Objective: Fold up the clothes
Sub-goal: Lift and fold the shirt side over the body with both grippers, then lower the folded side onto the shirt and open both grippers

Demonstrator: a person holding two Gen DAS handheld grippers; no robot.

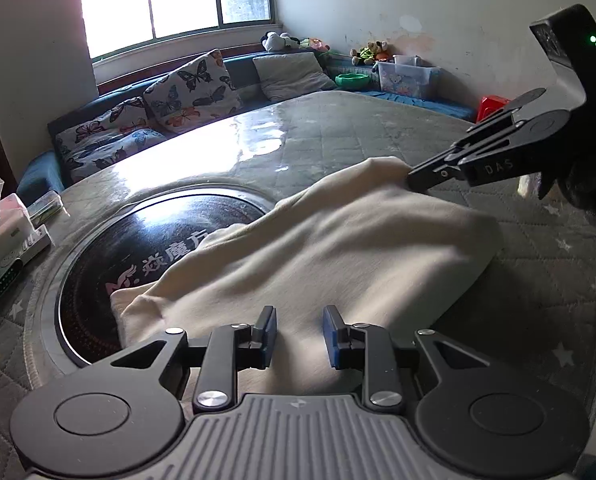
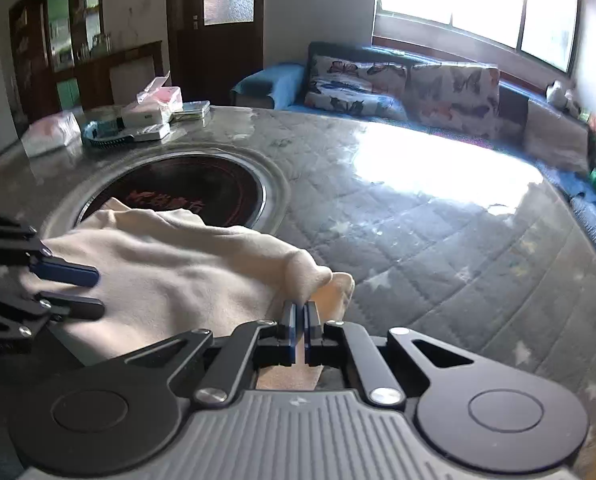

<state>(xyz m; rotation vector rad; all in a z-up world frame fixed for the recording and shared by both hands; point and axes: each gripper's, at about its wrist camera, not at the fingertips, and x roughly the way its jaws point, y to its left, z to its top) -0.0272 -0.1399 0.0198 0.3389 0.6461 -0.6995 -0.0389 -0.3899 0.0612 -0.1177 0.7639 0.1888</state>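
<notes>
While the cream garment [image 1: 318, 248] lies partly over the round black hob [image 1: 110, 248], its far corner is pinched by the closed right gripper [image 2: 301, 316] and should be drawn taut before the empty, parted left gripper [image 1: 300, 326] is closed.

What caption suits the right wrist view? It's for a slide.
Right gripper pinches a corner of the cream cloth; open left gripper rests on it.

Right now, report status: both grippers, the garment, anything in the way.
Left gripper open over cream garment, gripping nothing. Right gripper shut on garment's corner, lifted. Garment's far edge overlaps round black cooktop; boxes at far table edge, well apart.
</notes>
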